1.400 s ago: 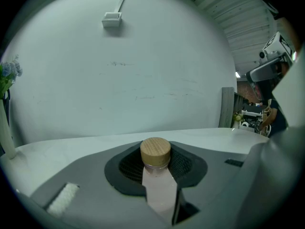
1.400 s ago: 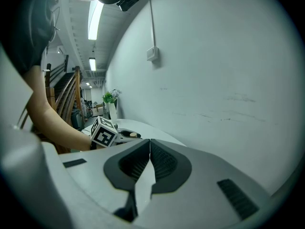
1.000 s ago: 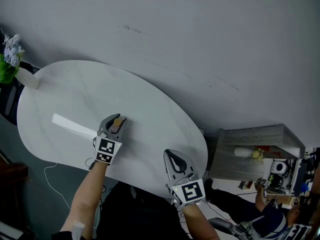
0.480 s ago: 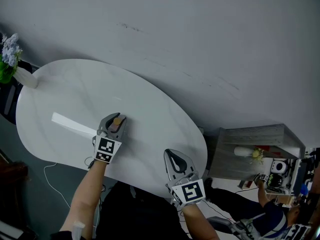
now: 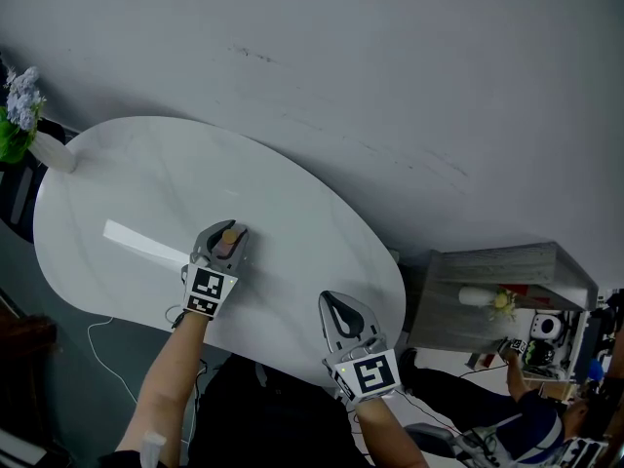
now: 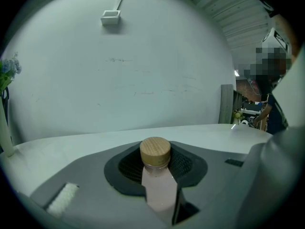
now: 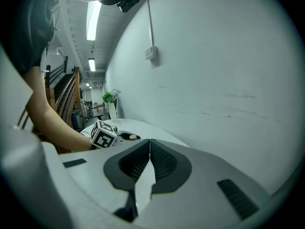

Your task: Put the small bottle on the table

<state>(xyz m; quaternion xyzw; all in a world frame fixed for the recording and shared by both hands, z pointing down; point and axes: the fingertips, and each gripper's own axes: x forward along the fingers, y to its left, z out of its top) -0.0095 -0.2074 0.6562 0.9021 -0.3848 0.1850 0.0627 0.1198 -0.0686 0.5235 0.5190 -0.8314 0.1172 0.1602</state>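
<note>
Finding one: the left gripper (image 5: 224, 244) is pinching the small bottle of pale pink, translucent plastic with a round wooden cap (image 6: 158, 187). Its pads bear on both sides of the body below the cap, and the bottle stands upright between them. The head view places this gripper over the white oval table (image 5: 146, 169), towards the near edge. We cannot tell from any view whether the bottle's base touches the tabletop.

Finding two: the right gripper (image 5: 337, 309) has its tongs pressed together on nothing. It sits at about 4 o'clock from the left gripper, at the table's near rim, and we judge it idle.

Finding three: a flat white strip (image 5: 141, 244) lies on the table at 9 o'clock from the left gripper, its near end just beside the gripper body. A white vase with blue flowers (image 5: 51, 152) stands at the rim towards 10 o'clock, well apart.

Risks, in our judgement:
- If the tongs spread while the base is off the surface, the bottle drops and its narrow foot may tip it over.
- The gripper tilts nose-down, so a release at an angle could land the bottle on one edge.
- A pad that drags on withdrawal could pull the light bottle over.
- The near edge is close, so a toppled bottle could roll off the table.
</note>
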